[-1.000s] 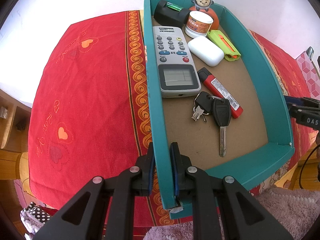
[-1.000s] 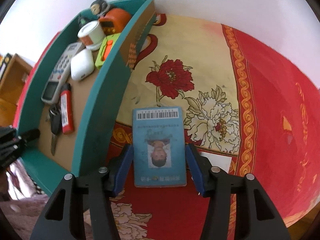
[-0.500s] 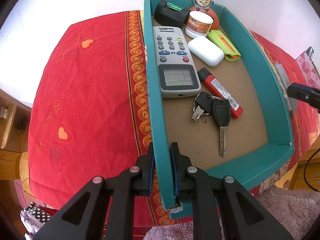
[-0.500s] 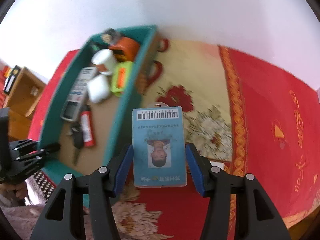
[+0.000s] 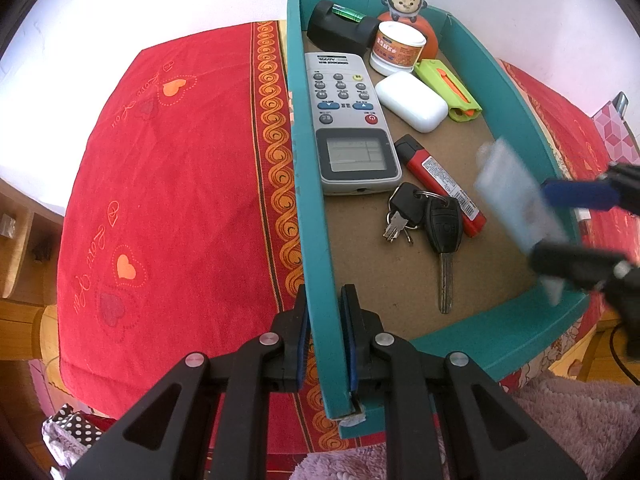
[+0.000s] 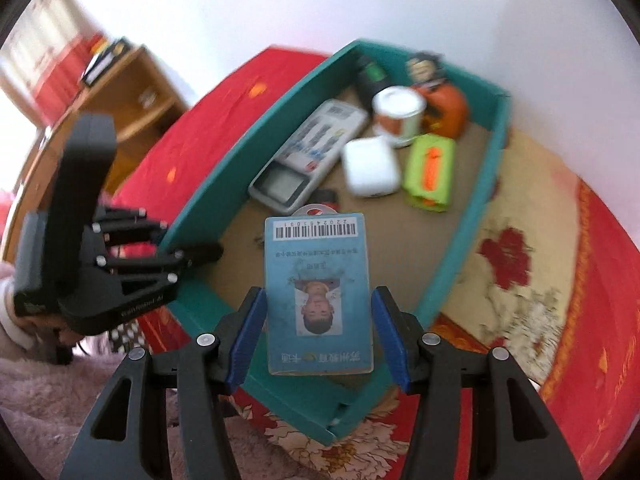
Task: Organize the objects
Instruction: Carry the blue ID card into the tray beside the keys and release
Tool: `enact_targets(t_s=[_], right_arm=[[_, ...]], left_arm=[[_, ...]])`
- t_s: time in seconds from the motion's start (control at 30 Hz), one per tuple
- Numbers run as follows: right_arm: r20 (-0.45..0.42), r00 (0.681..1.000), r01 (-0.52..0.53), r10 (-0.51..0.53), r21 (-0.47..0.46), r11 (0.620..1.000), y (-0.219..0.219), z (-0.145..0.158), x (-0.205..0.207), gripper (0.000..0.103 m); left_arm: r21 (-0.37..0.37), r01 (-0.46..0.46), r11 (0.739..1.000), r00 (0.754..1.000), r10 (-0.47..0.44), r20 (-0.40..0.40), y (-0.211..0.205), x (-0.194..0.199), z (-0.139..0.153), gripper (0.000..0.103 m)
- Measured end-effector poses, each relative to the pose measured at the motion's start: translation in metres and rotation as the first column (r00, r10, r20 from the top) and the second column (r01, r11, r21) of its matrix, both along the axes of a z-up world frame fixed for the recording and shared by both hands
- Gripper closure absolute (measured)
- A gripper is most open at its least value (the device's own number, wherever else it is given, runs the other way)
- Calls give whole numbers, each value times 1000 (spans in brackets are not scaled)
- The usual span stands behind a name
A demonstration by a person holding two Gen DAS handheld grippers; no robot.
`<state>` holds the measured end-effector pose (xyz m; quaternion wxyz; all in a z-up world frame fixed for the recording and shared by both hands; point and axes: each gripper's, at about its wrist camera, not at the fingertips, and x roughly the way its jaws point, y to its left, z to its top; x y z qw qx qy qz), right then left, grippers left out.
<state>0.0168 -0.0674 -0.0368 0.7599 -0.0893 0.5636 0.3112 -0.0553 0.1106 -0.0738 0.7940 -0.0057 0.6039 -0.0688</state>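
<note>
My left gripper (image 5: 323,320) is shut on the left wall of the teal box (image 5: 310,184), near its front corner. In the box lie a grey remote (image 5: 348,120), a bunch of keys (image 5: 428,224), a red lighter (image 5: 444,188), a white case (image 5: 412,100), a green cutter (image 5: 448,90), a white jar (image 5: 398,50) and an orange monkey figure (image 5: 406,4). My right gripper (image 6: 318,320) is shut on a blue ID card (image 6: 318,292) by its long edges. It holds the card in the air over the box's front right part. The card (image 5: 516,196) shows blurred in the left wrist view.
The box sits on a table with a red heart-patterned cloth (image 5: 168,184) to its left and a flowered cloth (image 6: 516,264) to its right. A wooden shelf (image 6: 132,100) stands beyond the table. Pink fluffy fabric (image 5: 560,420) lies below the table's front edge.
My right gripper has lifted the card off the flowered cloth and carried it left, over the box's right wall, rolling as it went. My left gripper has stayed put on the wall.
</note>
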Motion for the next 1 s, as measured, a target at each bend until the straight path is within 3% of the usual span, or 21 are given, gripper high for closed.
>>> enact_targets(t_s=[0.37,0.67,0.8,0.9,1.0], right_arm=[[-58,992,-113,112,-16,993,25,-22,4,48],[-33,983,-181,179,-90,979,37,-34,11,48],[-8,943,-330,331,-103,938,45,-32,4,50],[-45,897,-442,440,-87,893,51,-29,0,50],[-27,896,-443,443,-111,890,52,-24,3,50]], left_arm=[[-1,-2,1000,1000,2,2,0,0,0,90],[-3,-6,1000,1000,6,4,3,-1,0,90],[-1,-4,1000,1000,4,4,3,-2,1,90],[0,-4,1000,1000,4,5,2,-3,1,90],[0,-6,1000,1000,6,5,1,-4,1,90]])
